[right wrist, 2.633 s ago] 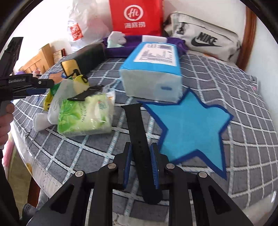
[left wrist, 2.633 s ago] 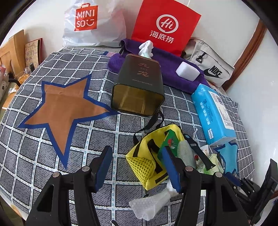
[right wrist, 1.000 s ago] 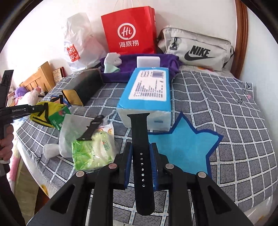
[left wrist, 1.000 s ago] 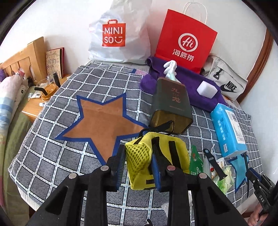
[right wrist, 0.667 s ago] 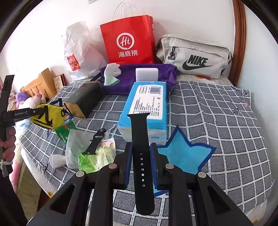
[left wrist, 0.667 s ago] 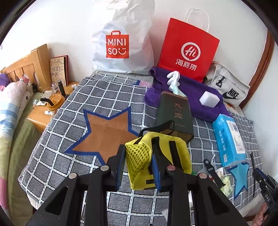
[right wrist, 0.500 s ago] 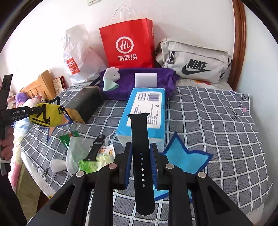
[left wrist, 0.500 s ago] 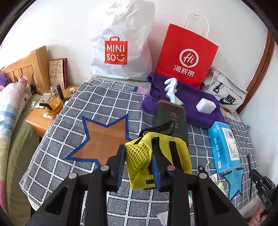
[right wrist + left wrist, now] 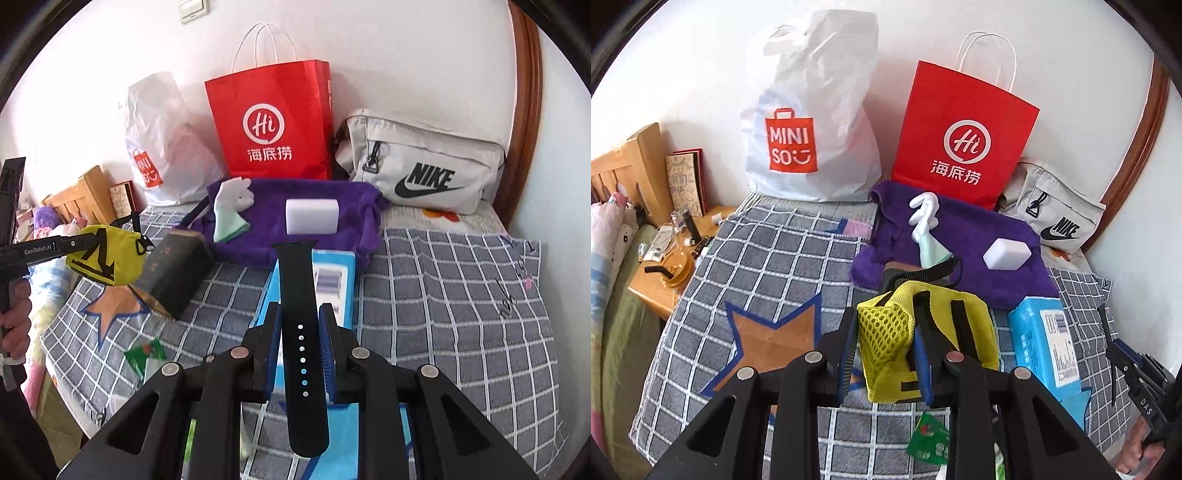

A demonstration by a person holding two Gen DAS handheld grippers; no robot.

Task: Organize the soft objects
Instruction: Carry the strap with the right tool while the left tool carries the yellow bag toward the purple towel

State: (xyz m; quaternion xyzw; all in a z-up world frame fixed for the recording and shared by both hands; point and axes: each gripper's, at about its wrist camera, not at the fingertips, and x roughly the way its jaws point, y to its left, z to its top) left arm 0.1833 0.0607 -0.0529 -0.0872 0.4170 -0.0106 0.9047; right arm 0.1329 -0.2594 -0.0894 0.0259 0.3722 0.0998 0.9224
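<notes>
Left gripper [image 9: 884,345] clamped on the mesh side of a yellow pouch [image 9: 927,343], held in the air above the grey checked cloth [image 9: 768,258], with the orange star patch [image 9: 772,336] to its left. Right gripper [image 9: 300,349] closed on a black watch strap [image 9: 301,332], which stands upright between the blue pads above the blue tissue pack [image 9: 332,280]. On the far side lies a purple towel [image 9: 295,210] carrying a white sponge block [image 9: 312,216] and a white glove [image 9: 231,203]; behind it, against the wall, stand a red paper bag [image 9: 273,122], a white Miniso bag [image 9: 812,129] and a grey Nike pouch [image 9: 424,166]. A dark box [image 9: 177,273] lies left of the tissue pack
</notes>
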